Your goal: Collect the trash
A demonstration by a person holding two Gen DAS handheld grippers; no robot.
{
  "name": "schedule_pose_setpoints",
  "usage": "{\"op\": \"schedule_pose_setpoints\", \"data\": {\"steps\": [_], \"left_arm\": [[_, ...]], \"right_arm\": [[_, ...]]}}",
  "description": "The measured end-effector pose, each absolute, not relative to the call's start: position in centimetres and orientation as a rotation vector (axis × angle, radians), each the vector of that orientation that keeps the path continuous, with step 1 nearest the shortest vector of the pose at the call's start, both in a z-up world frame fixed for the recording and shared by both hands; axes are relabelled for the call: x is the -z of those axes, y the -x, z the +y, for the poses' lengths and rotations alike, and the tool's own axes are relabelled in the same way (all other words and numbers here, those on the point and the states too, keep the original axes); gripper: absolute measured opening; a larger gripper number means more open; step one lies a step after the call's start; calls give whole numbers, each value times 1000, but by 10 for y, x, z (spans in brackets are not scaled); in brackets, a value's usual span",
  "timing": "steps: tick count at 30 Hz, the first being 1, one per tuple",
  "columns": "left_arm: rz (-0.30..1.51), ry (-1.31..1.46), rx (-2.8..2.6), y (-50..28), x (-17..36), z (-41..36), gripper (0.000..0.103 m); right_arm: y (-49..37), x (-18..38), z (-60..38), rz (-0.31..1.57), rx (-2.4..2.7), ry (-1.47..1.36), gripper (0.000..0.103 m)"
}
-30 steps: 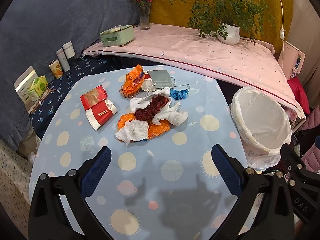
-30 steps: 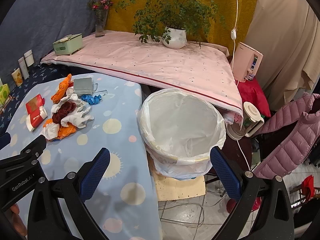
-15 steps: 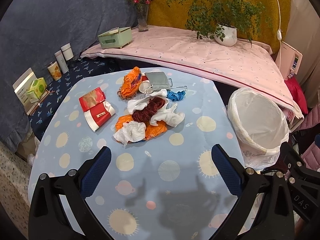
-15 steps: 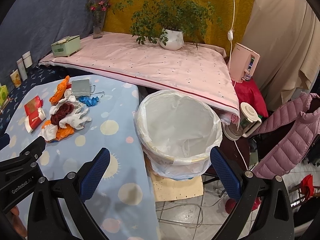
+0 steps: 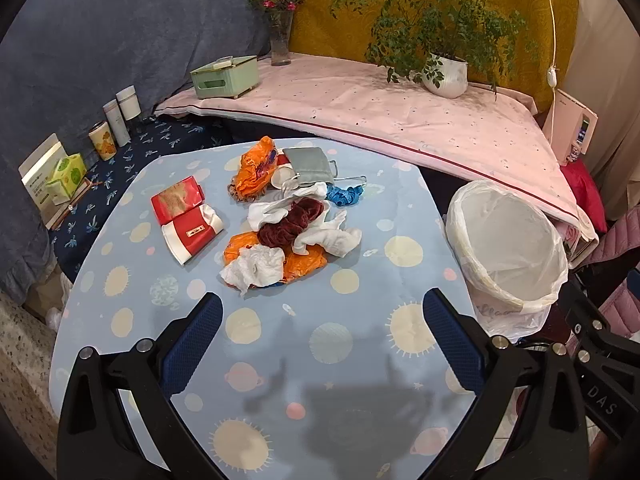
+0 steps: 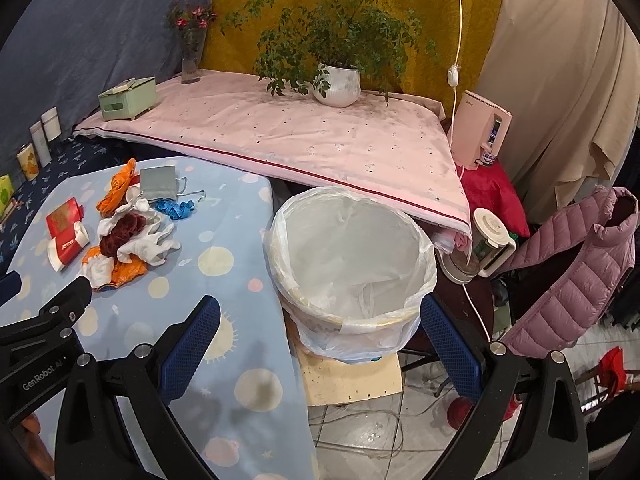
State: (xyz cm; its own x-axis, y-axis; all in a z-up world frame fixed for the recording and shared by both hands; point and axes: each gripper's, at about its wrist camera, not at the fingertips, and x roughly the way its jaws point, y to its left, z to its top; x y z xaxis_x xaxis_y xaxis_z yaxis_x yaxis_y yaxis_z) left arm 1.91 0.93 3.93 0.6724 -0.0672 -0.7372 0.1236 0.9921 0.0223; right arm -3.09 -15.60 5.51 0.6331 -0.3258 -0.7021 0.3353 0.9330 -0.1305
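Note:
A heap of trash (image 5: 288, 224) lies mid-table: white tissues, orange bags, a dark red cloth, a blue scrap, a grey pouch. Two red packets (image 5: 186, 218) lie left of it. My left gripper (image 5: 322, 326) hovers open over the near part of the light blue table (image 5: 332, 344), short of the heap and holding nothing. A white-lined bin (image 6: 348, 256) stands off the table's right edge, also seen as the bin (image 5: 506, 248) in the left wrist view. My right gripper (image 6: 320, 328) is open above the bin's near rim, empty. The heap (image 6: 128, 240) shows at its left.
A pink-covered shelf (image 5: 380, 108) runs behind the table with a green box (image 5: 224, 78), a vase and a potted plant (image 5: 446, 76). Cups and boxes stand on a dark cloth at the left. A pink jacket (image 6: 576, 268), a kettle (image 6: 478, 248) and cables crowd the floor right of the bin.
Both grippers have drawn back and up slightly, so the heap and the bin look a little farther away. Nothing on the table has moved; both stay open.

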Motion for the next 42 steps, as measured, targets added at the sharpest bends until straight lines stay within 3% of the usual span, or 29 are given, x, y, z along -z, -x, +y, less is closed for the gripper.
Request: {"op": "schedule_pose_setpoints", "data": {"steps": [16, 26, 34, 37, 42], "left_arm": [[827, -61, 180, -36, -29, 43, 96], [894, -29, 134, -69, 23, 111, 96], [951, 18, 188, -105, 56, 117, 94], [979, 42, 209, -119, 67, 112, 89], [1037, 64, 245, -137, 82, 105, 62]], "right_arm": [[27, -55, -140, 766, 374, -54, 96], [-2, -27, -109, 795, 293, -70, 96], [-38, -4, -88, 806, 246, -68, 96], [-52, 4, -82, 812, 226, -66, 95], [-77, 18, -73, 829, 179, -92, 90]]}}
